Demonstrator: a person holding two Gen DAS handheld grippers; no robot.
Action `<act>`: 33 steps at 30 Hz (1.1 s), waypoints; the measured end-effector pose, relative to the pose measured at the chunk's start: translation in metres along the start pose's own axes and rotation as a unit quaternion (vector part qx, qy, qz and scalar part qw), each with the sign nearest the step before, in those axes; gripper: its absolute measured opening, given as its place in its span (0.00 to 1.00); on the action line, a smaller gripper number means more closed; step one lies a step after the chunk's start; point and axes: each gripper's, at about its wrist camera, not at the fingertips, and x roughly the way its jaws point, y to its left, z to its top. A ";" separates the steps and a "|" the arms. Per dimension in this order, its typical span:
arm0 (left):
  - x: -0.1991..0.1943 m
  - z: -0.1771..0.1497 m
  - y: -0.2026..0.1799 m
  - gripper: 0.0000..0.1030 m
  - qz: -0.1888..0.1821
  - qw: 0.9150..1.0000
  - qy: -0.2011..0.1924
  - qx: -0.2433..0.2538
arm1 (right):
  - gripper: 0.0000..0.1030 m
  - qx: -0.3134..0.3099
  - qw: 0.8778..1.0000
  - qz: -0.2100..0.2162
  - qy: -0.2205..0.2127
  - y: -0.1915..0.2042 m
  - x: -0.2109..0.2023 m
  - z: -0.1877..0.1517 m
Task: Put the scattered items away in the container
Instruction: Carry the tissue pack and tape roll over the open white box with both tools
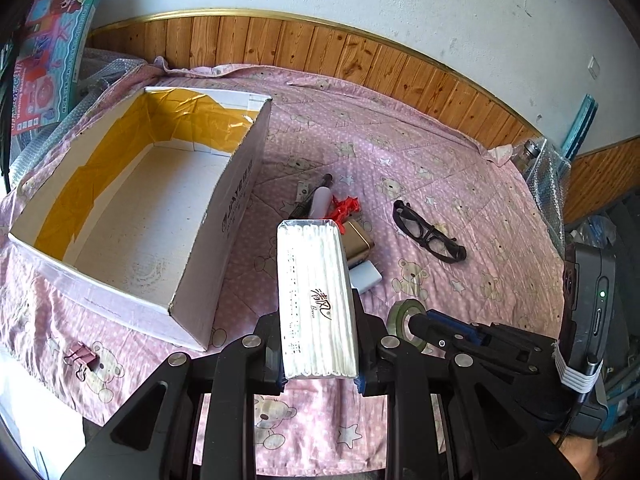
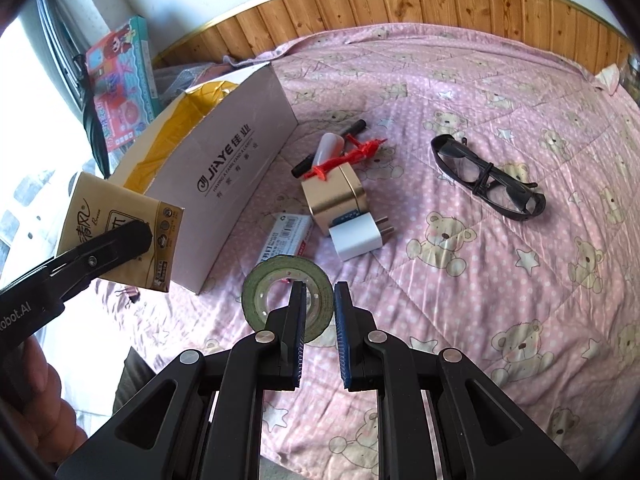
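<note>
Risk: left gripper (image 1: 318, 344) fingers clamped the tissue pack (image 1: 316, 300) only at its near end; could droop or clip the box (image 1: 224, 216) wall. Right gripper (image 2: 320, 320) fingers apart astride the tape (image 2: 288, 300).

Black hand-held gripper (image 2: 318, 304), blue-padded fingers (image 2: 343, 332), silver screws

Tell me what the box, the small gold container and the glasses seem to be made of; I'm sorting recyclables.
The box looks like white-faced cardboard: a raw torn corner edge, matte printed side, yellow tape lining inside. The gold container looks like metal, a tin: brushed sheen and a rolled lid seam. The glasses seem glossy black plastic with clear lenses; lens material cannot be told.
</note>
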 end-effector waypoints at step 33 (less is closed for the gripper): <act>-0.052 0.036 0.071 0.24 0.005 0.997 -0.063 -0.051 | 0.14 -0.093 0.995 0.029 -0.035 0.111 -0.013 0.063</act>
